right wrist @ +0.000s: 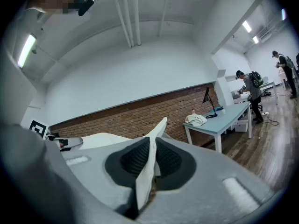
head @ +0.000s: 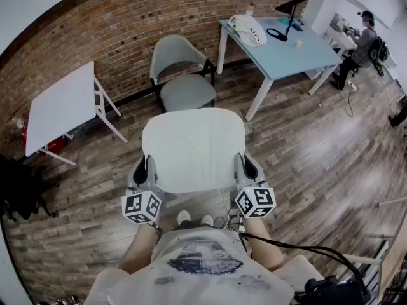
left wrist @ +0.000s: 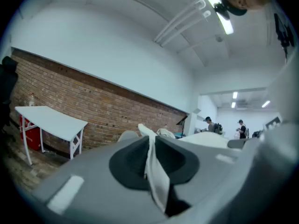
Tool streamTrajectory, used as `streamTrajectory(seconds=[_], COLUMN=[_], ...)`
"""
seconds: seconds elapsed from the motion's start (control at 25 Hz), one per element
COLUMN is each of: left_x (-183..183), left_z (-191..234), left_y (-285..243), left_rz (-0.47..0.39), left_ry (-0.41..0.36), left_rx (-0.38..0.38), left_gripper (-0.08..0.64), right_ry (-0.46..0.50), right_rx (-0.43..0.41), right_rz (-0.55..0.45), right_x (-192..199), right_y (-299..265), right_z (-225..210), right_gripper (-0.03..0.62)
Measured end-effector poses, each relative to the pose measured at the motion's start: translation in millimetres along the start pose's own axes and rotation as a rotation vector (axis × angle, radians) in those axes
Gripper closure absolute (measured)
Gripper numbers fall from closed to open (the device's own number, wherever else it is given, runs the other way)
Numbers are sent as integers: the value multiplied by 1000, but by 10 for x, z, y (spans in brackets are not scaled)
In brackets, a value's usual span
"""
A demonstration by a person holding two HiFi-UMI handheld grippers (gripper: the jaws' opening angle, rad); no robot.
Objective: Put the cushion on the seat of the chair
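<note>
I hold a flat, pale white cushion (head: 194, 148) level in front of me, well above the wooden floor. My left gripper (head: 145, 170) is shut on the cushion's near left corner, and my right gripper (head: 246, 168) is shut on its near right corner. In the left gripper view the cushion's edge (left wrist: 154, 164) is pinched between the dark pads. The right gripper view shows the same pinch on the cushion's edge (right wrist: 145, 169). The grey chair (head: 182, 74) with its round seat stands beyond the cushion, by the brick wall.
A white folding table (head: 60, 107) stands at the left by the brick wall. A light blue table (head: 283, 40) with a lamp and a white object stands at the back right. A person (head: 364, 43) sits at the far right. Cables lie by my feet.
</note>
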State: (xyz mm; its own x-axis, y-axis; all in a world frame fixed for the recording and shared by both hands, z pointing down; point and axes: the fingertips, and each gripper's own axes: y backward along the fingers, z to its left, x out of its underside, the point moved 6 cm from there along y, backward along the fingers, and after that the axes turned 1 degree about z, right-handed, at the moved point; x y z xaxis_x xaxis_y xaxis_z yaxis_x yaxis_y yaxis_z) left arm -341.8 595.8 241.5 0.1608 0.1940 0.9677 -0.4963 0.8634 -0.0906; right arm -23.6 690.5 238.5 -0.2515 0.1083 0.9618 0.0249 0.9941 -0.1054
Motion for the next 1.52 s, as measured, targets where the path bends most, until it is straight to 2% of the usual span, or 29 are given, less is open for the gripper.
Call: streamTrajectory(seconds=[0.56,1.0,1.28,1.52], left_x=[72,118,140,116], left_z=[-154,-424,-296,-21], left_y=[21,-137,-562,-1230], left_rz=[8,-11,-7,13], left_ry=[-2,-15,-13,5], left_rx=[-3,-4,-3,8], left_gripper=[528,528,528,528], right_ry=[-29,-28,-33,-32], right_rx=[-1,-15,-3,17], right_rz=[2,-20,-18,0], right_x=[44,-58,-41,-78], right_y=[121,129,-252,-906], right_z=[-172,-536,-672,-764], right_gripper=[557,557,557,557])
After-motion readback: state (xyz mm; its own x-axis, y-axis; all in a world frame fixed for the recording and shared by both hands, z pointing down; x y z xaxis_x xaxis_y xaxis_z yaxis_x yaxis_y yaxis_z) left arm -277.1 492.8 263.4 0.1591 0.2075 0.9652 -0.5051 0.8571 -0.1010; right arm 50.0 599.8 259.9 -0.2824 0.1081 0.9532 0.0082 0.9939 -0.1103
